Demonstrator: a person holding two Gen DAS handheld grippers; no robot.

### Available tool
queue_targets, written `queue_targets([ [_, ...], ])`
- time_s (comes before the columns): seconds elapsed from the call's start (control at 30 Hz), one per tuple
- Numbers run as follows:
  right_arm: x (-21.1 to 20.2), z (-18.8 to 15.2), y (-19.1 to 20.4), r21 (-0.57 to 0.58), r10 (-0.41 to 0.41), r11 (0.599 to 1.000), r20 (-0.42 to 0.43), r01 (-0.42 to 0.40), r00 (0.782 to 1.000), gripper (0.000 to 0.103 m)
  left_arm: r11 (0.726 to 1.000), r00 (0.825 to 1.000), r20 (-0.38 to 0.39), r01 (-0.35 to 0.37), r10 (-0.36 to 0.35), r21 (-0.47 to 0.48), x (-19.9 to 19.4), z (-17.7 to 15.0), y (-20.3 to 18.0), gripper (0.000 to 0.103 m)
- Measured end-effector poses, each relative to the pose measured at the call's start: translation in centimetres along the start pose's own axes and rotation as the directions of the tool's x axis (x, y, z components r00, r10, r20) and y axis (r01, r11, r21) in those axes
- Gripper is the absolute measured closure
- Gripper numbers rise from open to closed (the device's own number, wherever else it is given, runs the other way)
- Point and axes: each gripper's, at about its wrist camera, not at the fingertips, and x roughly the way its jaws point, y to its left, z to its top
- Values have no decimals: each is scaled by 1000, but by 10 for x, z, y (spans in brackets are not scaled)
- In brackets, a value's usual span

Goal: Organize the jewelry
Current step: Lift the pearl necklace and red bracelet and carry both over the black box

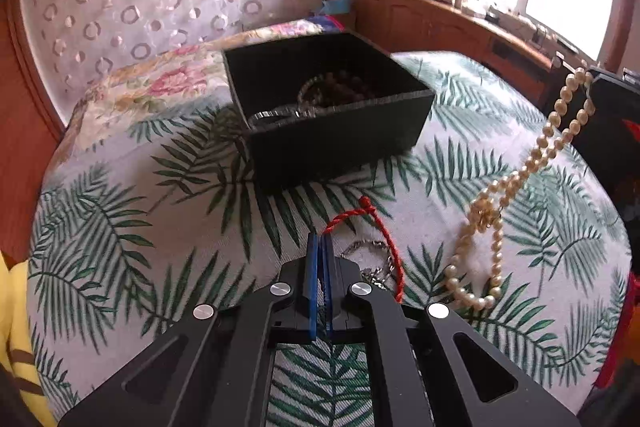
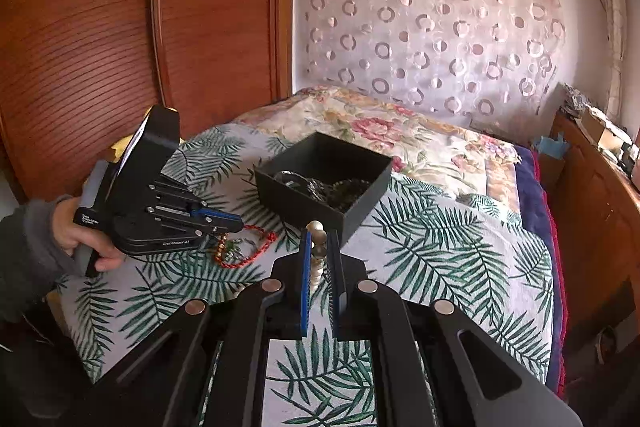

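Left wrist view: riding low and close over the leaf-print bedspread, looking along the fingers toward the black box and window. Right wrist view: higher and further back, angled down toward the box and curtained wall. Shared by both: box, bedspread, red cord

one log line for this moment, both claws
left claw: shut on red cord | right claw: shut on pearl necklace, lifted | black box: holds jewelry
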Motion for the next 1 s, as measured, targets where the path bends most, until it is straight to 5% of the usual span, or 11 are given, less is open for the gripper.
queue_targets([
  [0.37,-26,29,9,-29,5,1000,78,-3,997,95,999,988,154,9,-4,-33,-58,20,-2,102],
  [1.0,-45,103,5,-78,-18,996,197,34,980,95,998,968,249,0,16,-61,-84,45,5,102],
])
